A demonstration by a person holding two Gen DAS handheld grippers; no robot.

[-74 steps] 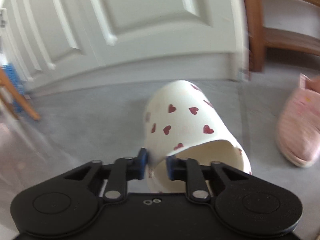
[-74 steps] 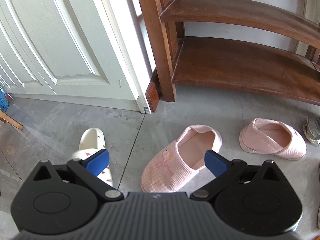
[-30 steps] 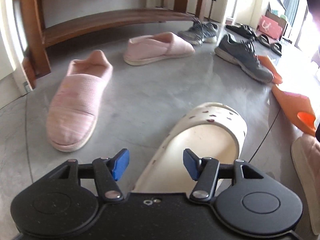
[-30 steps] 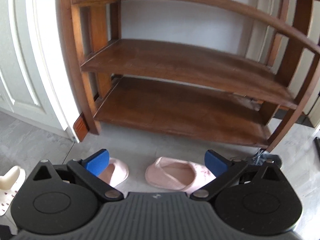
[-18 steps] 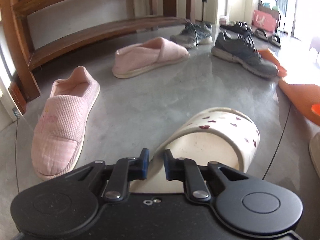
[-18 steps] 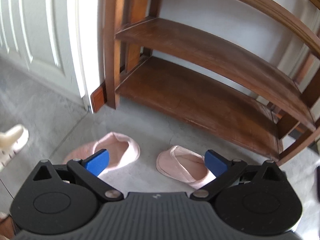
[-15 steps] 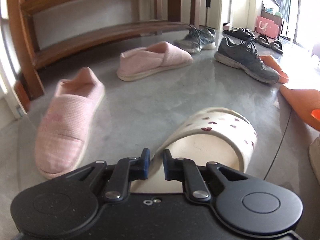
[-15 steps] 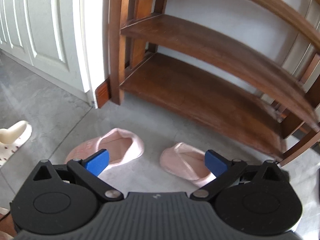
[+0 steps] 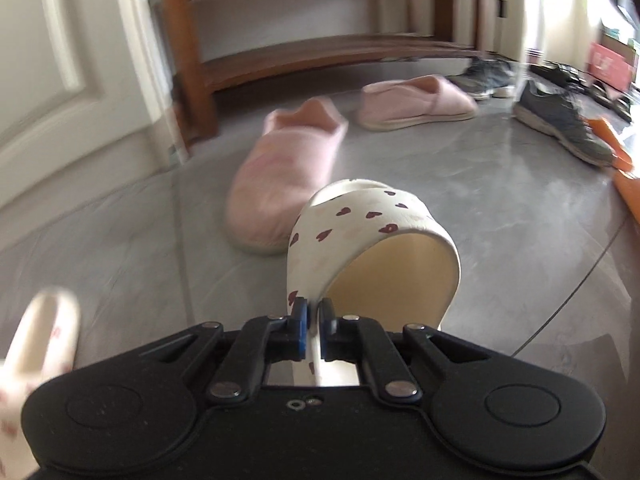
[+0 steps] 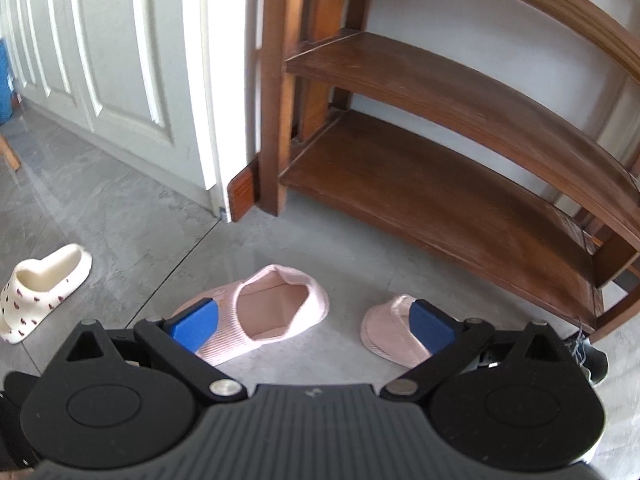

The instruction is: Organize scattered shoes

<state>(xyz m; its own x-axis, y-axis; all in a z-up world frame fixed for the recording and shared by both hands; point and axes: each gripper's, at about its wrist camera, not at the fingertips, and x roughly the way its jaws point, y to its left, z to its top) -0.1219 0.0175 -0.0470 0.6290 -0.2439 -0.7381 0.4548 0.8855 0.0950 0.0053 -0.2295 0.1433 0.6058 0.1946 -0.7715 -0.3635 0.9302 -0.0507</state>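
**Left gripper clamped on a heart-print slide; right gripper spread wide before the shoe rack**

Left wrist view, left to right: a second cream slide (image 9: 38, 344), blurred, at the frame's left edge; the white panelled door (image 9: 60, 64); the wooden shoe rack (image 9: 320, 52). At centre, the left gripper (image 9: 312, 326) has its blue pads pinched onto the side wall of the heart-print slide (image 9: 360, 240), whose open end faces the camera. Just beyond it lies a pink slipper (image 9: 284, 184) on the grey floor (image 9: 500, 208), with a second pink slipper (image 9: 416, 102) farther back near the rack. To the right are a dark grey sneaker (image 9: 560, 124) and an orange item, cut off by the frame edge.

Right wrist view, left to right: the cream slide (image 10: 44, 288) rests on the floor (image 10: 120, 216) well apart from the rack (image 10: 460, 152). The right gripper (image 10: 312, 326) hangs above the floor with its fingers far apart and nothing between them; the two pink slippers (image 10: 280, 308) (image 10: 384, 336) lie below, in front of the rack's lowest shelf.
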